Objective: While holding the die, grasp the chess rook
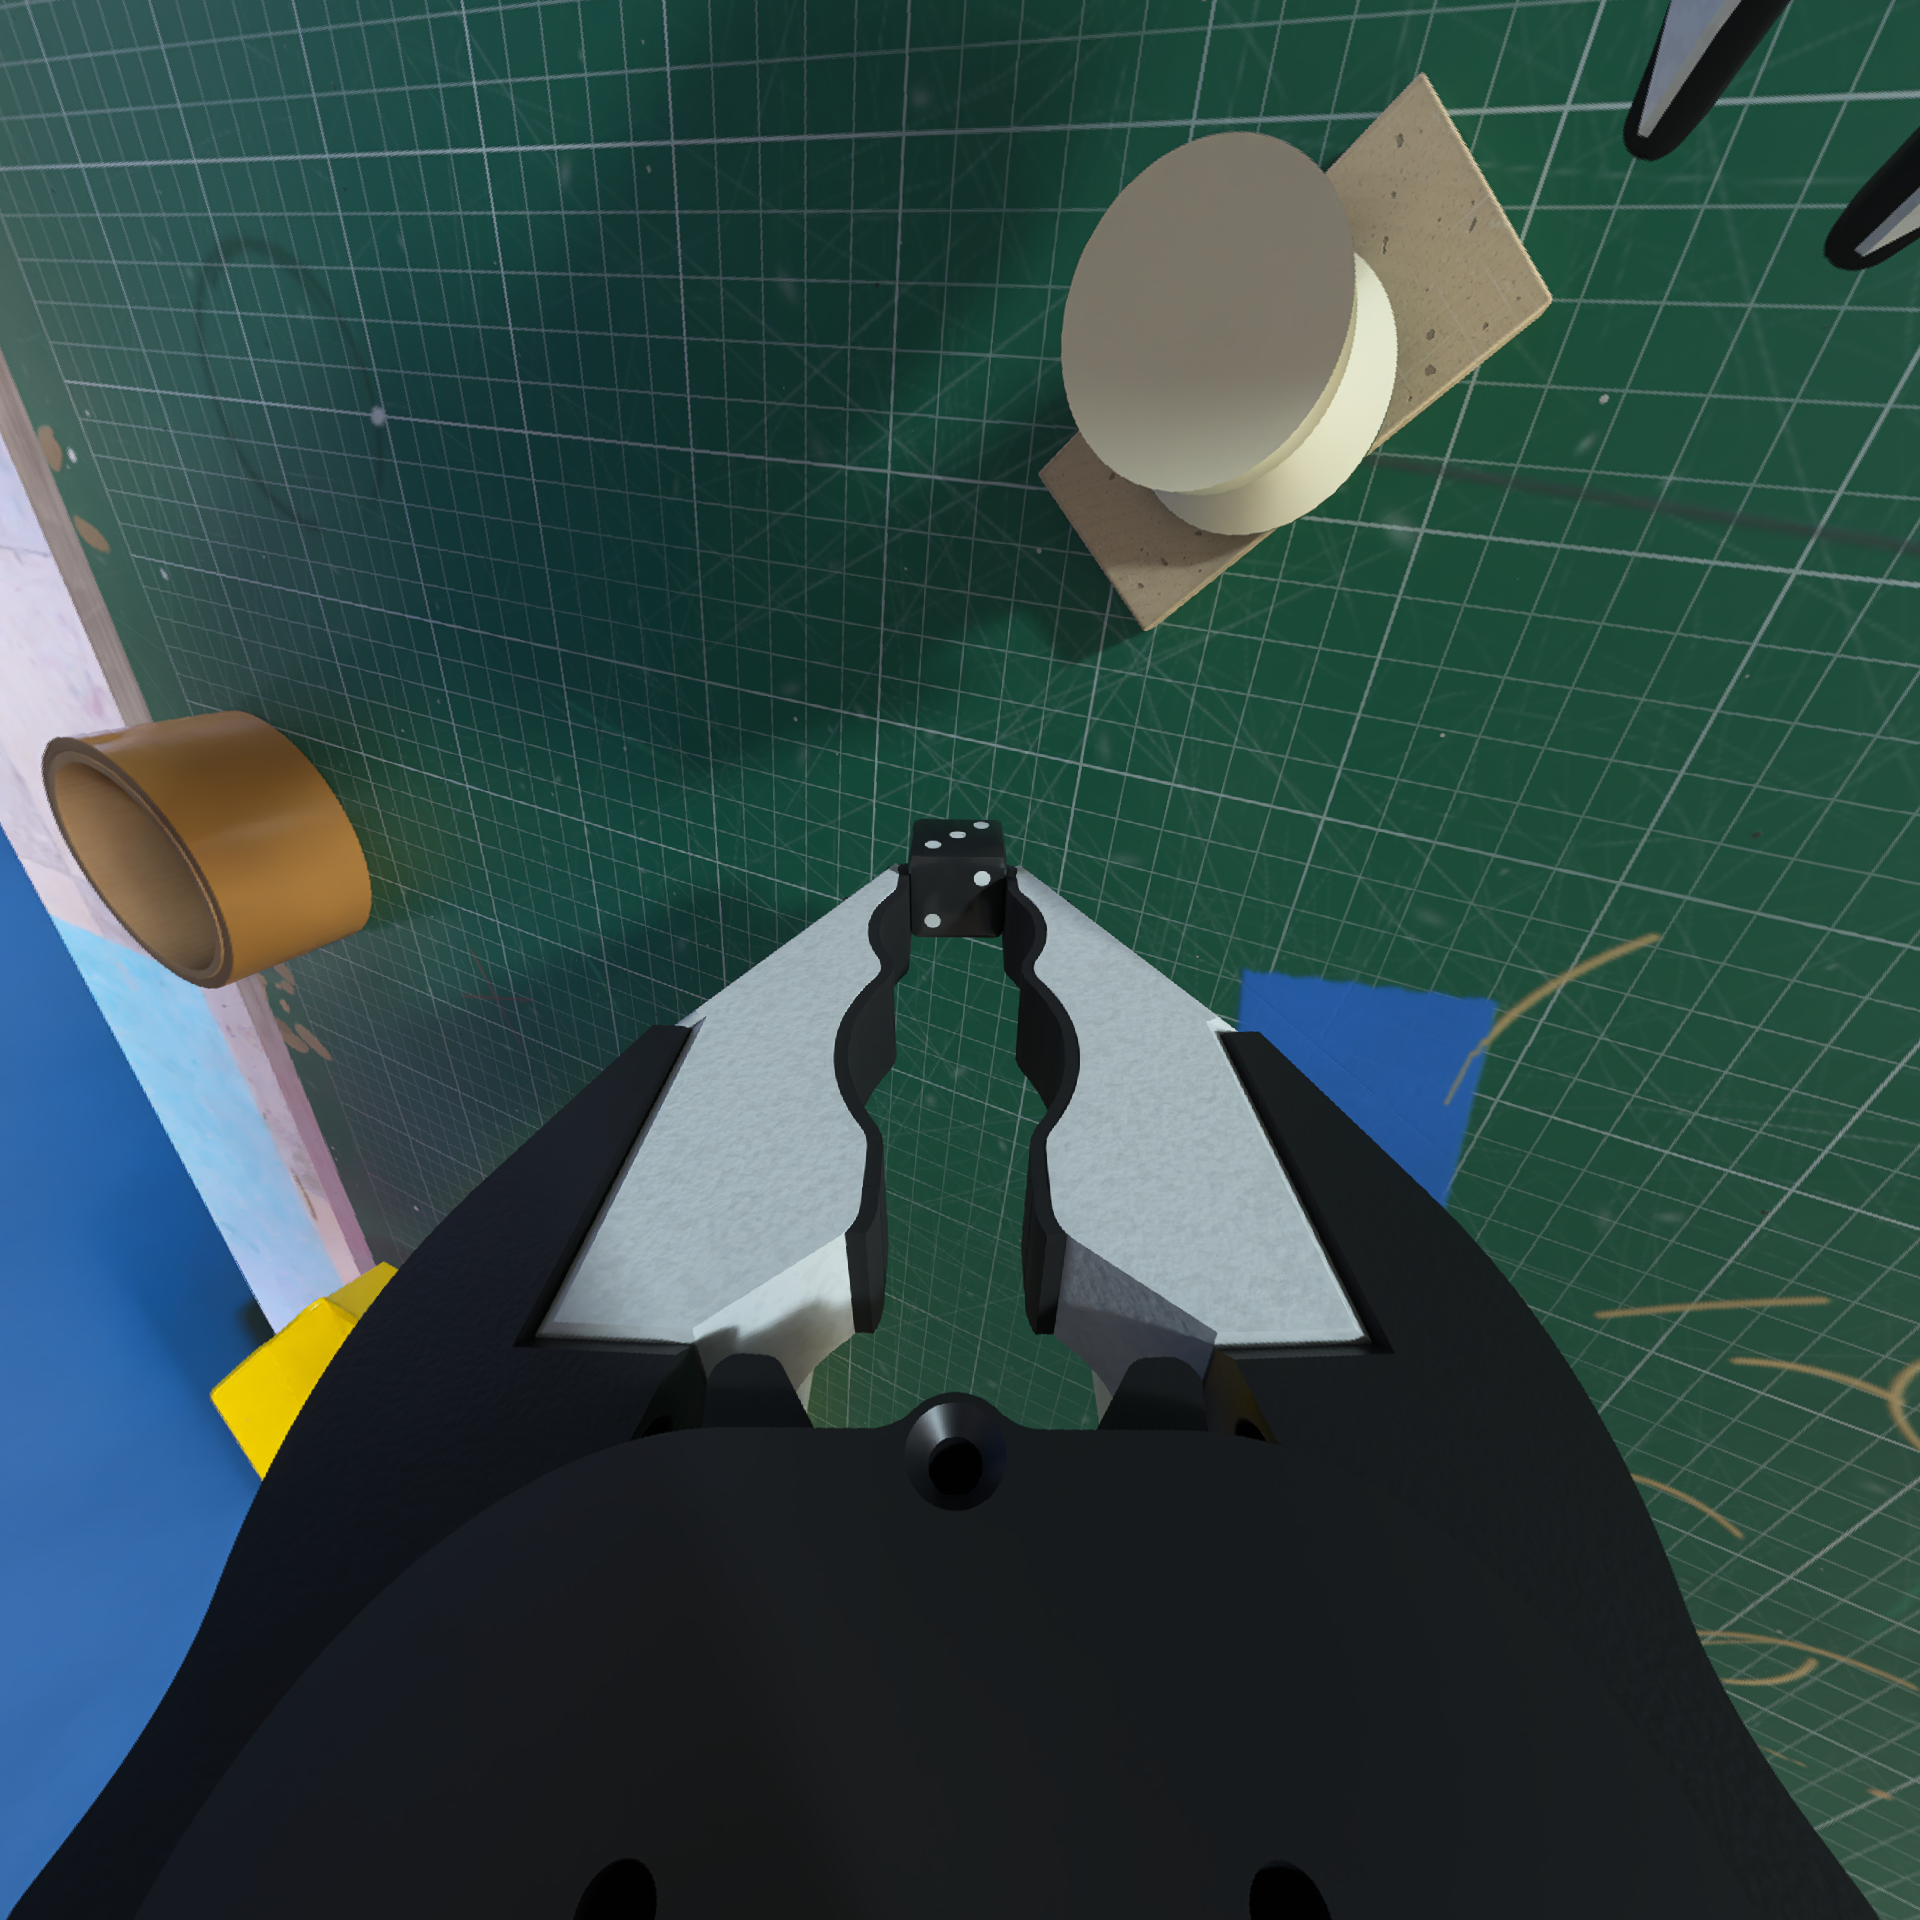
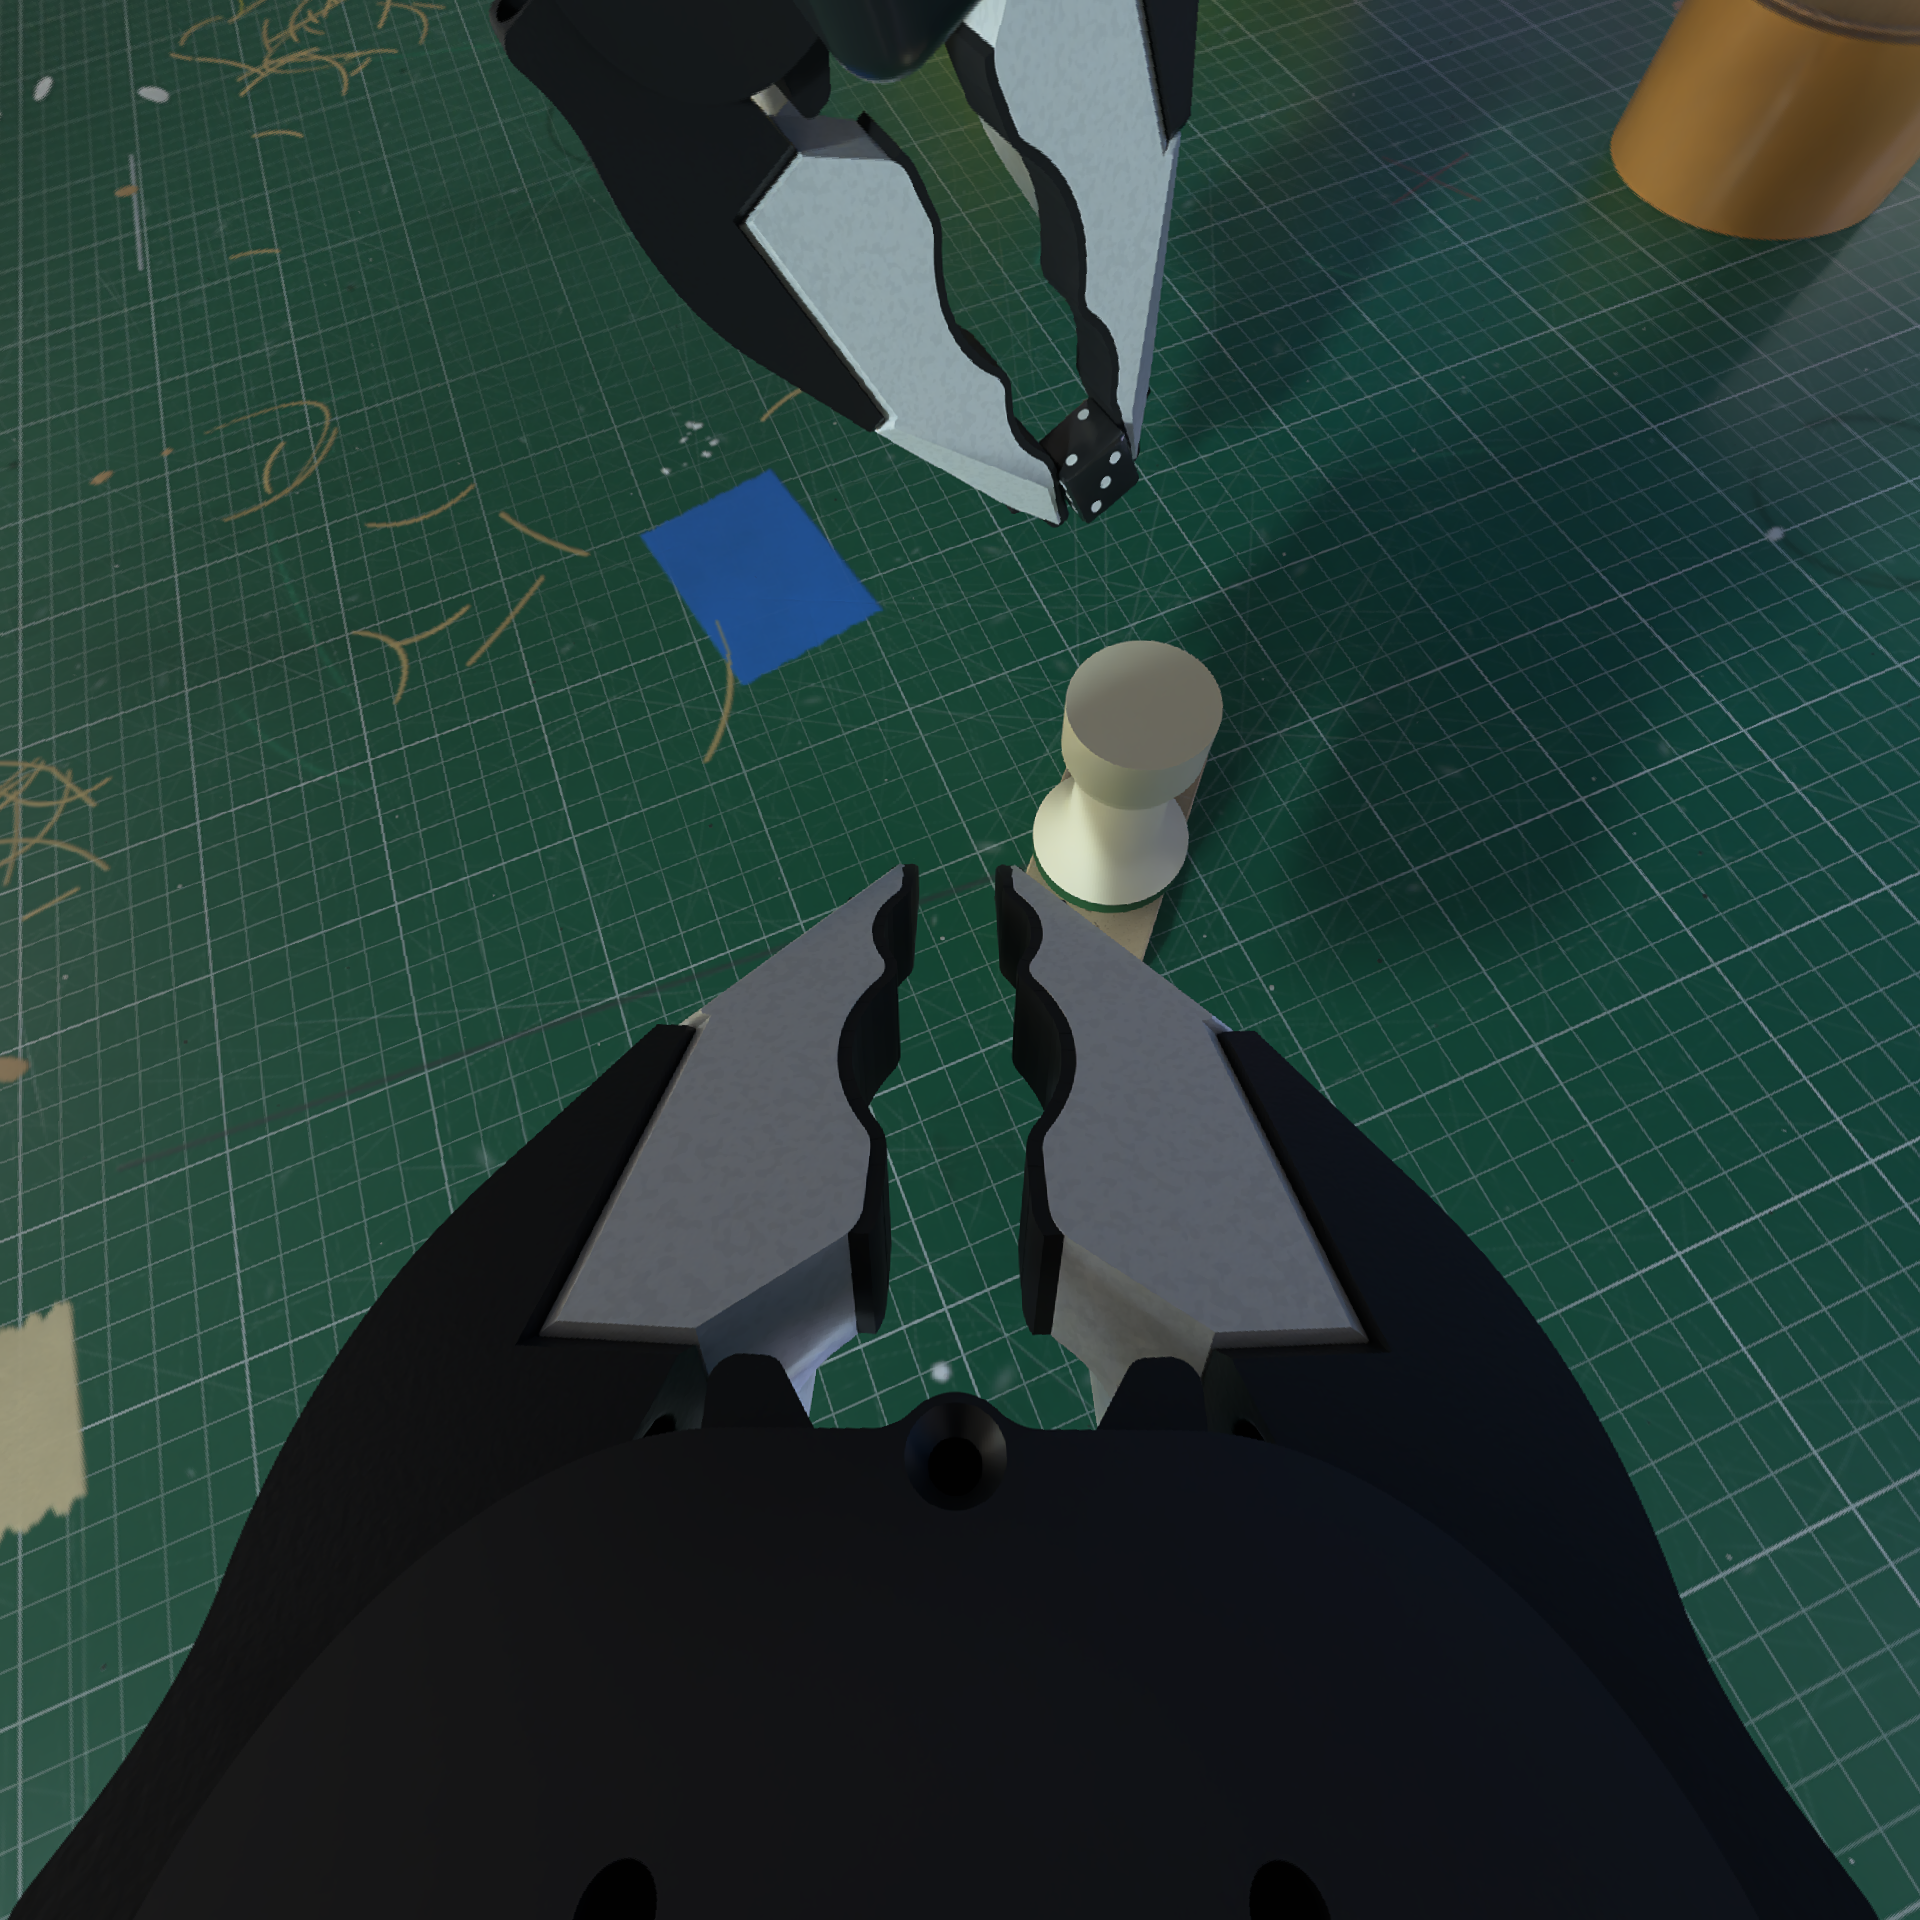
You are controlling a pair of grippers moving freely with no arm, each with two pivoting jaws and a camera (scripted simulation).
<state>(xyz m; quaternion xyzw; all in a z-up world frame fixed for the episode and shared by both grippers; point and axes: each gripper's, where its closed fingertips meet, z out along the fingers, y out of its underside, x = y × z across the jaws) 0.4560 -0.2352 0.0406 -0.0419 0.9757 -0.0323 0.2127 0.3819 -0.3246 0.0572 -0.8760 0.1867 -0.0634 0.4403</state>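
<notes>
My left gripper point(image 1: 956, 894) is shut on a small black die point(image 1: 956, 878) with white pips, held above the green cutting mat; the gripper also shows in the right wrist view point(image 2: 1096, 483), with the die point(image 2: 1091, 462) at its tips. A cream chess rook point(image 1: 1221, 332) stands upright on a tan cork tile point(image 1: 1434, 197), ahead and right of the left gripper. In the right wrist view the rook point(image 2: 1127, 774) stands just beyond and right of my right gripper point(image 2: 956, 899), which is open and empty with a narrow gap. The right gripper's fingertips point(image 1: 1683, 83) show at the top right of the left wrist view.
A brown tape roll point(image 1: 208, 842) lies on its side at the mat's left edge, and shows at the top right in the right wrist view point(image 2: 1766, 125). A blue paper patch point(image 2: 758, 577) lies on the mat point(image 2: 1558, 935). A yellow block point(image 1: 296, 1361) sits at left. Wood shavings point(image 2: 62, 821) and a beige tape strip point(image 2: 36, 1413) lie at left.
</notes>
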